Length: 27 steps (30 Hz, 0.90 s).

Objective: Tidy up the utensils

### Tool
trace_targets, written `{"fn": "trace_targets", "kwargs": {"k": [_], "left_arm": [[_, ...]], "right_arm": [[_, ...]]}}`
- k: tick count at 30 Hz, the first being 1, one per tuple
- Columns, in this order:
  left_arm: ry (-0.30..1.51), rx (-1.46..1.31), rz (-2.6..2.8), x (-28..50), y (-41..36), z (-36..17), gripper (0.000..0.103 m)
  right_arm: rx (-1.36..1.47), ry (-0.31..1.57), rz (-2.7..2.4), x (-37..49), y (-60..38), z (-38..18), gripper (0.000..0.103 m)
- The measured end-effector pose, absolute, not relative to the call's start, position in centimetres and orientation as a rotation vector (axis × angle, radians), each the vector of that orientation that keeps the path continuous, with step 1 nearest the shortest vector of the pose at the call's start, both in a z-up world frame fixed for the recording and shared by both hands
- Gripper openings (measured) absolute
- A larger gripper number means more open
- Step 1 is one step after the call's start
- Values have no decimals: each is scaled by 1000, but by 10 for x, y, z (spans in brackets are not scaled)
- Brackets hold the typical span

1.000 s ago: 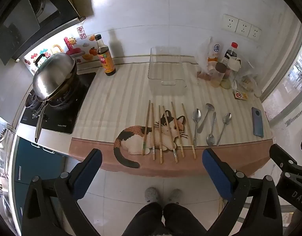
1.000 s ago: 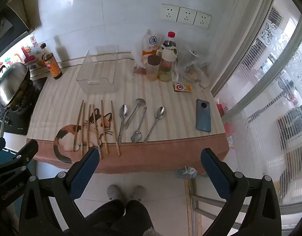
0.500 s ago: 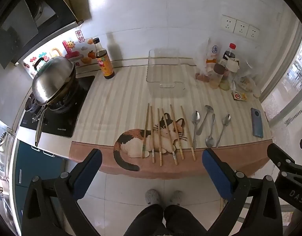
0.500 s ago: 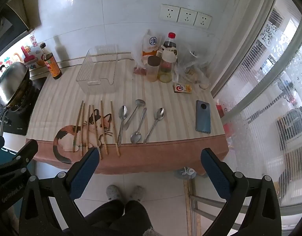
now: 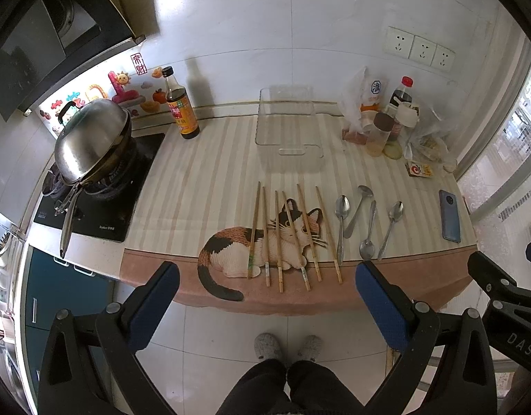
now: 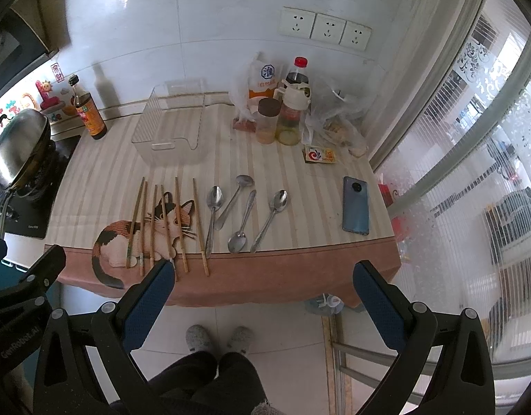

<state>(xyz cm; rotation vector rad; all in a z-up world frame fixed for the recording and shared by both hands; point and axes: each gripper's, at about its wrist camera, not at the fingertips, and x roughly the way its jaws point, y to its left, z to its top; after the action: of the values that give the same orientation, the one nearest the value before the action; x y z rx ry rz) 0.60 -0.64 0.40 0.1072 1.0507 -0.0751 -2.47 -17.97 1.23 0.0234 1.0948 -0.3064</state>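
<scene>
Several wooden chopsticks [image 5: 293, 231] [image 6: 165, 223] lie side by side on a striped cloth with a cat picture. To their right lie several metal spoons [image 5: 365, 221] [image 6: 243, 216]. A clear plastic bin [image 5: 288, 128] [image 6: 172, 131] stands empty behind them. My left gripper [image 5: 265, 297] is open and empty, held high in front of the counter's near edge. My right gripper [image 6: 262, 294] is also open and empty, at the same height, further right.
A wok with lid [image 5: 92, 141] sits on a stove at left. A dark sauce bottle [image 5: 179, 103] stands at the back. Bottles, jars and bags [image 6: 282, 110] crowd the back right. A blue phone [image 6: 356, 205] lies at the right edge. My feet [image 5: 286, 346] stand below.
Both grippers have drawn slightly back and up from the counter; the view is a little wider. Nothing on the counter has moved.
</scene>
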Motion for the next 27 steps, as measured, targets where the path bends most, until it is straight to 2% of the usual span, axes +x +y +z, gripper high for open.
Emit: {"fn": "trace_targets", "kwargs": {"k": [27], "left_arm": [[1047,108,-73,7,-8,7,103]], "right_arm": [[22,1097,-307,-27,-180,13,103]]}}
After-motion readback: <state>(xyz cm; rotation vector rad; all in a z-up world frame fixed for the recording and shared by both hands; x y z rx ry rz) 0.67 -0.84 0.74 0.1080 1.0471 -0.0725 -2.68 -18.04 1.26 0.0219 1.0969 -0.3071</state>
